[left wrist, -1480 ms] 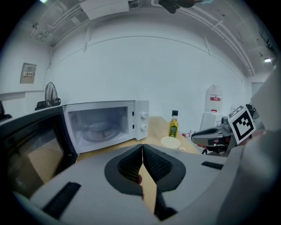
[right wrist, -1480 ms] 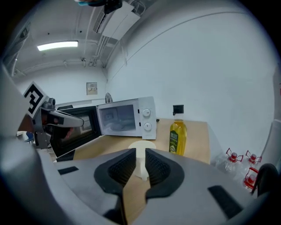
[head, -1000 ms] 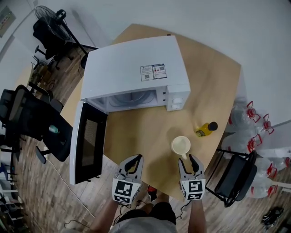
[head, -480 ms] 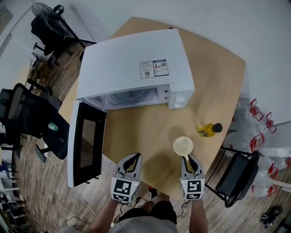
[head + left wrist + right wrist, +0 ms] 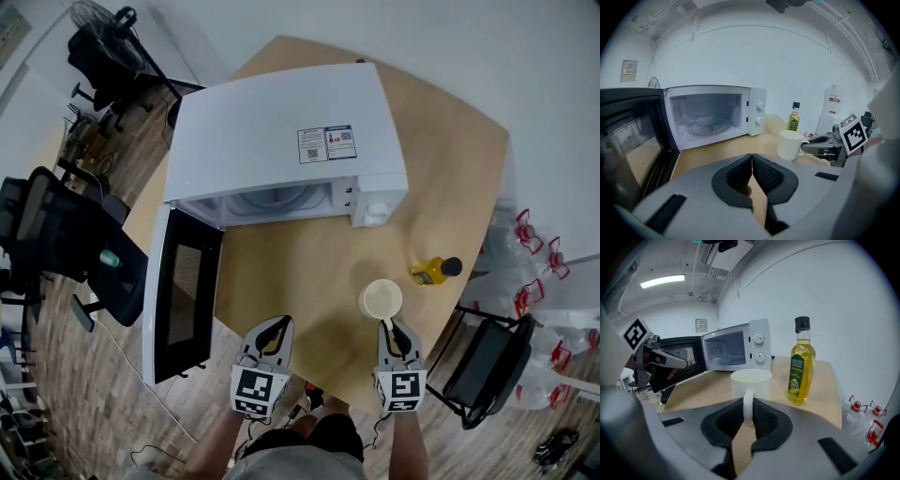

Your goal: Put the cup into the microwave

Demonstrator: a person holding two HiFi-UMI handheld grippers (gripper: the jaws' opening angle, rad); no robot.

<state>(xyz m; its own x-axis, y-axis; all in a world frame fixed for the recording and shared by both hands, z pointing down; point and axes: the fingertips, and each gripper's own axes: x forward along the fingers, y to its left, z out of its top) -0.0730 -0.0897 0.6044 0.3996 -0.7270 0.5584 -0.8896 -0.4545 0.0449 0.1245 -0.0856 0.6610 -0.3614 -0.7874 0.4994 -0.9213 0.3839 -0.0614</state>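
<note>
My right claw (image 5: 388, 325), just closing on the handle (image 5: 747, 405) of the cup (image 5: 380, 300); left claw (image 5: 277, 324) closed, empty. So thin a pinch could let it swing.

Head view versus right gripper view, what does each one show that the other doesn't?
Head view only: the fan, the chairs, the label atop the microwave. Right gripper view only: the right gripper, its jaws just closing, pressing the cup by its handle; the ceiling light. Both: cup, bottle, open microwave, table, left gripper.
</note>
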